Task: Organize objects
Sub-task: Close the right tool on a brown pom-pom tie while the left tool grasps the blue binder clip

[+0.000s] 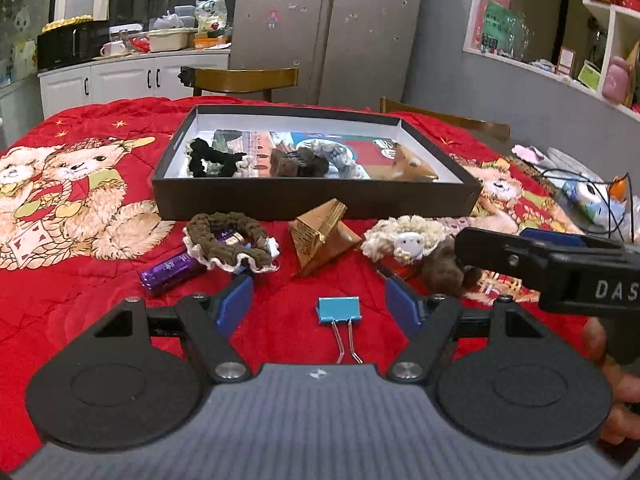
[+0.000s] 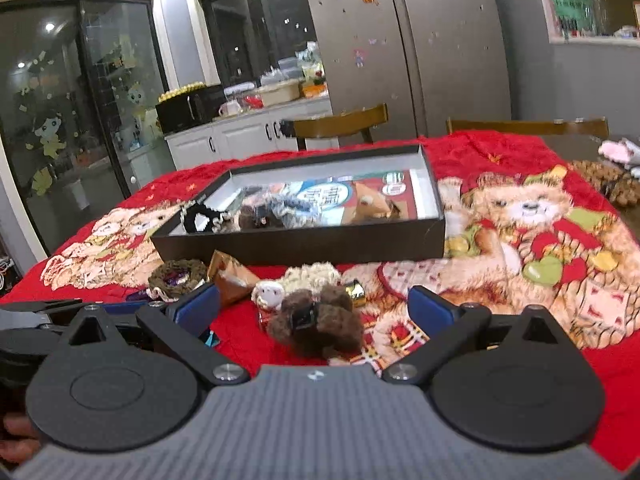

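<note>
Left wrist view first: our left gripper (image 1: 318, 300) has its pads spread wide apart w/ nothing in them, and the blue binder clip (image 1: 338, 310) lies flat on the red cloth (image 1: 100, 292) right between the two fingers, handles pointing back toward us. Further ahead of the tips there's a gold pyramid box (image 1: 320, 236), a brown scrunchie (image 1: 228, 244) on top of a purple tube (image 1: 170, 272) off to the left finger's side, and a cream sheep hair tie (image 1: 404, 236) past the right finger. The black box (image 1: 312, 200) sits beyond all that, already w/ a few hair things inside. Right wrist view: our right gripper (image 2: 314, 304) is also wide apart and empty, w/ a brown fuzzy hair clip (image 2: 320, 328) sitting between its fingers, close to the palm. Sheep tie is just ahead of it, box further on. So imo we're at the pick stage for both; several bits not boxed yet, maybe halfway. Next move prob needs the right fingers to close on the fuzzy clip, it's soft so should squish fine, then lift and carry fwd over the box wall. The binder clip is thin and flat, so the left has to get low.
</note>
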A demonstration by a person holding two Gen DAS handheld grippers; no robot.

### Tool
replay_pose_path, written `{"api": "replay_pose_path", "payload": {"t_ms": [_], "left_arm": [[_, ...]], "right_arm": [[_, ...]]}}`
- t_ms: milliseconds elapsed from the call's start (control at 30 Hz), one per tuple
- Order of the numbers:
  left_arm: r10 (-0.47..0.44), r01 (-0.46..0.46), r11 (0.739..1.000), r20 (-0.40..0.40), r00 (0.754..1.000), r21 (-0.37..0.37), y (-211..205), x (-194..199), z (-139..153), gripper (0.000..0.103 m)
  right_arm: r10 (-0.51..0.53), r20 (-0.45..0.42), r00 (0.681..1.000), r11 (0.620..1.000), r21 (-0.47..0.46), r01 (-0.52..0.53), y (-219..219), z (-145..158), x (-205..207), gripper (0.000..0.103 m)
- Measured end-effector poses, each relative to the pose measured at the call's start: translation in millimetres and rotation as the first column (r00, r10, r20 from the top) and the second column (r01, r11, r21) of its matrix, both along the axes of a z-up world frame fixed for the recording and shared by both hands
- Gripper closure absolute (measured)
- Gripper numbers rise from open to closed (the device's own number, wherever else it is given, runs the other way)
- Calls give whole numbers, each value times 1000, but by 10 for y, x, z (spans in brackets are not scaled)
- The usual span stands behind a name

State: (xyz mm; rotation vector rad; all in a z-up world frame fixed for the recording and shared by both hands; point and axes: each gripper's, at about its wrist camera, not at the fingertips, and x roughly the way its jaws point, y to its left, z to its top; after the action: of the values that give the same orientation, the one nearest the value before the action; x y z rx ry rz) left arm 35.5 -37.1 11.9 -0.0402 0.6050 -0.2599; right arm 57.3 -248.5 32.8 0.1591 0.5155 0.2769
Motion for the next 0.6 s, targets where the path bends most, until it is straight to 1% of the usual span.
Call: {"api": "replay_pose_path", "payload": {"t_ms": [67, 133, 233, 300, 367, 500, 600], "left_arm": [[2, -2, 1000, -5, 1000, 8, -21, 13, -30, 26], [-2, 2, 1000, -26, 1000, 1, -28, 35, -63, 26], [11, -13, 999, -56, 998, -38, -13, 66, -120, 28], [24, -26, 999, -54, 998, -38, -16, 79, -140, 36], [33, -34, 999, -48, 998, -22, -29, 90, -156, 41], [17, -17, 1000, -32, 999, -7, -64, 70, -173, 44], [8, -8, 1000, -30, 1000, -5, -77, 69, -181, 46]], "right_arm": [[7, -15, 1000, 1000, 0, -7, 12, -27, 31, 0], [13, -21, 1000, 1000, -10, -13, 31, -39, 49, 1], [16, -28, 999, 1000, -15, -17, 58, -61, 68, 2], [15, -43, 999, 1000, -11, -15, 58, -85, 98, 2], [8, -68, 998, 1000, -1, -8, 53, -119, 137, 5], [3, -114, 993, 1000, 21, -1, 46, -198, 181, 13], [6, -108, 994, 1000, 22, -4, 50, -215, 173, 19]]}}
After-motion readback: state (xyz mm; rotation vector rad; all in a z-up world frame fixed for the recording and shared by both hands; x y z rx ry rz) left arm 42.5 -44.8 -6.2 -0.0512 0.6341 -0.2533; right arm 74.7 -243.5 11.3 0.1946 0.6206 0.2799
